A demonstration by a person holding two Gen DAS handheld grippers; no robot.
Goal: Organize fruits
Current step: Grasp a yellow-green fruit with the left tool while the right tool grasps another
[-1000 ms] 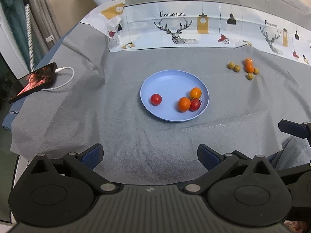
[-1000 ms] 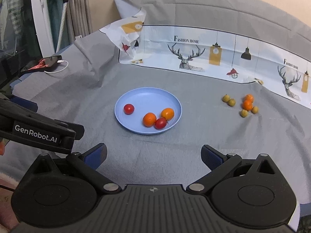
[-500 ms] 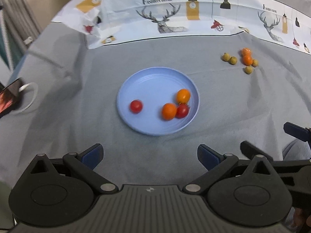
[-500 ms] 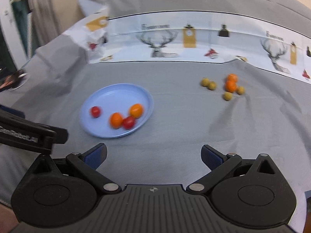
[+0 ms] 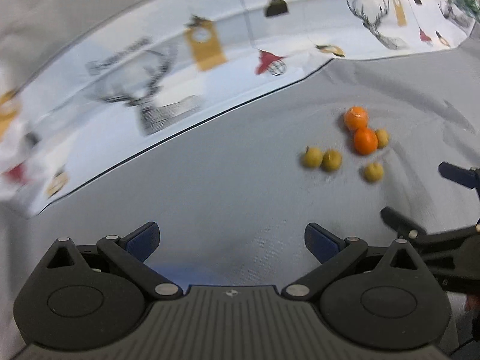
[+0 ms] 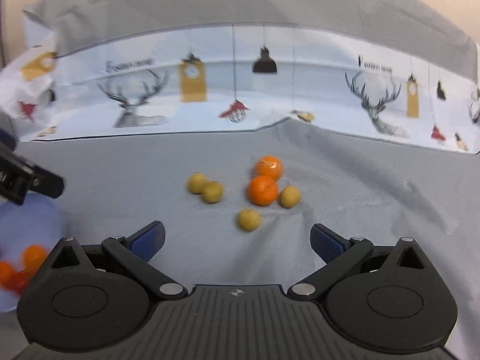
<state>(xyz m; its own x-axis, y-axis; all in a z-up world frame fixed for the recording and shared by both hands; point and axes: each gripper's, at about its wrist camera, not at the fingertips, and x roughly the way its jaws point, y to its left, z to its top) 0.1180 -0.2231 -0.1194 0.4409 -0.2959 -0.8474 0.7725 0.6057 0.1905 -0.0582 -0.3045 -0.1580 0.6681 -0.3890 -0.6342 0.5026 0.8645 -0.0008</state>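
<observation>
Both wrist cams are looking low across the grey cloth; shared fruit cluster sitting at 12 o'clock right cam, 1 o'clock left cam.

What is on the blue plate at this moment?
In the right wrist view, the blue plate holds blurred orange and red fruits at the frame's edge. The count is unclear; the left gripper and frame edge hide the rest.

1. My left gripper hangs over the grey cloth, its blue pads wide apart with nothing between them.
2. At one o'clock lie two oranges, touching, with a yellow fruit against the nearer one.
3. Two more yellow fruits touch just left; another sits alone.
4. At three o'clock, my right gripper pokes in, fingers spread.
5. A deer-print sheet runs along twelve o'clock, blurred.
</observation>
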